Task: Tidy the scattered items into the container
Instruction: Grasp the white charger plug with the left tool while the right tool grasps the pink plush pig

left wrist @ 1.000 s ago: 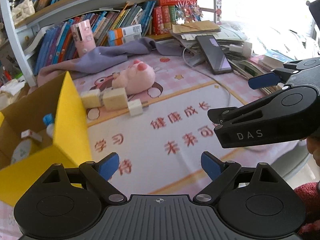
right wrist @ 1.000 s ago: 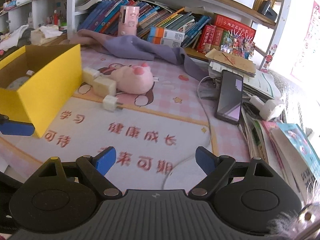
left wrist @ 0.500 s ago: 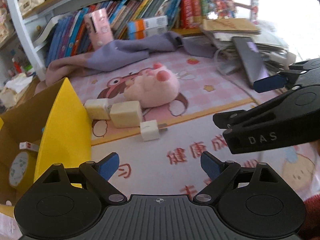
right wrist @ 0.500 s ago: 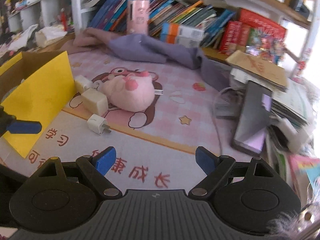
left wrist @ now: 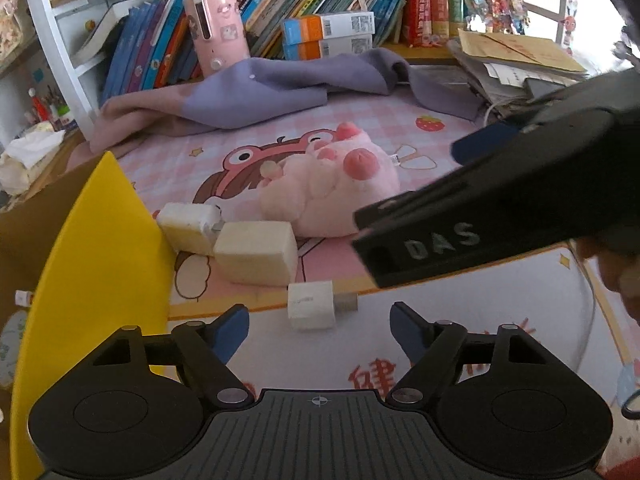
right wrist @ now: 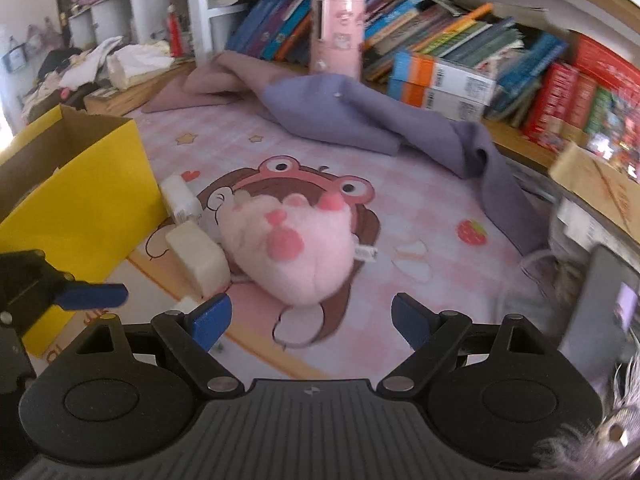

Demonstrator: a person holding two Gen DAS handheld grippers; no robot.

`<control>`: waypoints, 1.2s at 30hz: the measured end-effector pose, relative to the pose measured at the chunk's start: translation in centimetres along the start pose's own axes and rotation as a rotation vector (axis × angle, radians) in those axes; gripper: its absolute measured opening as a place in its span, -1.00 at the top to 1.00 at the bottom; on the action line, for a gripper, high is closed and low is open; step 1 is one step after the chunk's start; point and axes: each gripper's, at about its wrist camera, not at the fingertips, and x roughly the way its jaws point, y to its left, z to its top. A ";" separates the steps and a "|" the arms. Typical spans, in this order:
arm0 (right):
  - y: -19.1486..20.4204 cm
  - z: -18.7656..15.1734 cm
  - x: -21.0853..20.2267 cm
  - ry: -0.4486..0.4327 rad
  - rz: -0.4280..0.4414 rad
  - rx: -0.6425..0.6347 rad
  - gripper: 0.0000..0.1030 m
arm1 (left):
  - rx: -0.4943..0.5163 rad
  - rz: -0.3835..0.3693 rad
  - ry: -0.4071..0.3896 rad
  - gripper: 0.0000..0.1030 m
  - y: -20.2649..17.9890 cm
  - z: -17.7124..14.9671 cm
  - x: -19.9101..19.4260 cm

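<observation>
A yellow cardboard box (left wrist: 92,264) stands at the left, also in the right wrist view (right wrist: 80,208). Beside it lie a small white plug charger (left wrist: 310,306), a larger cream charger block (left wrist: 256,258) and another white charger (left wrist: 186,228). A pink plush toy (left wrist: 332,196) lies behind them, large in the right wrist view (right wrist: 292,252). My left gripper (left wrist: 320,326) is open, just short of the small charger. My right gripper (right wrist: 310,318) is open, just short of the plush, and it crosses the left view (left wrist: 500,208).
A purple cloth (right wrist: 380,120) lies crumpled behind the plush. A pink cylinder (left wrist: 216,32) and rows of books (left wrist: 320,20) fill the shelf at the back. A phone (right wrist: 604,304), a cable and paper stacks sit at the right. The box holds a few small items.
Both grippers have moved forward and left toward the items. The small charger now sits just ahead of my left fingers, and the plush just ahead of my right fingers. Both stay open.
</observation>
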 end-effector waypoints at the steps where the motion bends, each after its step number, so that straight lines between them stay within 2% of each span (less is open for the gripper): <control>1: -0.1 0.4 0.5 0.004 0.005 -0.009 -0.70 | -0.004 0.004 0.002 -0.42 0.0 0.1 0.3; 9: -0.5 2.5 4.5 0.032 0.043 -0.081 -0.81 | -0.059 0.003 0.031 -0.14 0.4 0.8 2.3; 16: -0.2 3.0 6.8 0.069 0.083 -0.139 -0.82 | -0.077 -0.002 0.048 -0.06 0.6 0.9 3.1; 20: -0.1 3.2 7.5 0.070 0.091 -0.132 -0.82 | -0.074 -0.012 0.063 0.10 0.5 0.8 3.5; 23: -0.1 3.3 7.7 0.064 0.090 -0.127 -0.75 | -0.077 -0.016 0.058 0.16 0.6 0.8 3.5; 30: -0.4 3.2 7.3 0.040 0.094 -0.105 -0.35 | -0.068 -0.011 0.057 0.18 0.9 0.5 2.9; 36: -0.9 2.7 6.0 0.026 0.072 -0.042 -0.31 | -0.077 -0.007 0.039 0.18 1.3 0.4 1.5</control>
